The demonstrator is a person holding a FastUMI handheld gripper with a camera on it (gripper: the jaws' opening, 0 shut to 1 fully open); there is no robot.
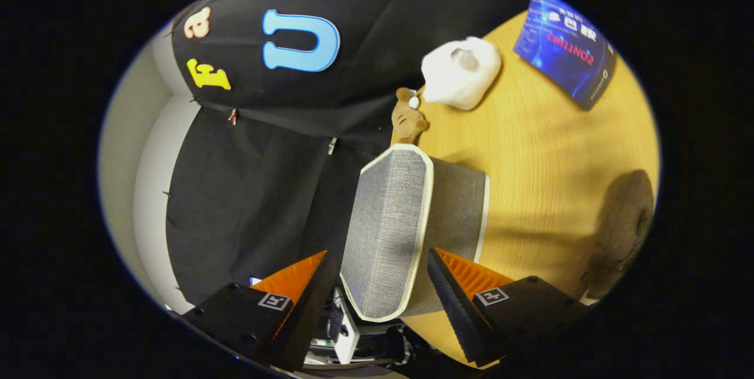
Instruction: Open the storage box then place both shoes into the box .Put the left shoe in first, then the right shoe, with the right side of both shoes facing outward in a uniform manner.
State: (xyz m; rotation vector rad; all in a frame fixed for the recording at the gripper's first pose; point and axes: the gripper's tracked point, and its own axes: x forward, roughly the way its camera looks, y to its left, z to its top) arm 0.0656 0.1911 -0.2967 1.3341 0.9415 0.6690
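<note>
Here, tool (377, 284) open, straddling box (392, 231) edge

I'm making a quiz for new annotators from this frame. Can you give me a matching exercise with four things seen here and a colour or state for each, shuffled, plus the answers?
Things:
1. storage box
2. fluffy item
3. booklet
4. gripper

Descriptions:
A. blue, lying on the wooden table
B. grey fabric with a pale trim, between the jaws
C. white, near the small brown plush toy
D. jaws open, one on each side of the box, not pressing it

Pairs: 1-B, 2-C, 3-A, 4-D
</note>
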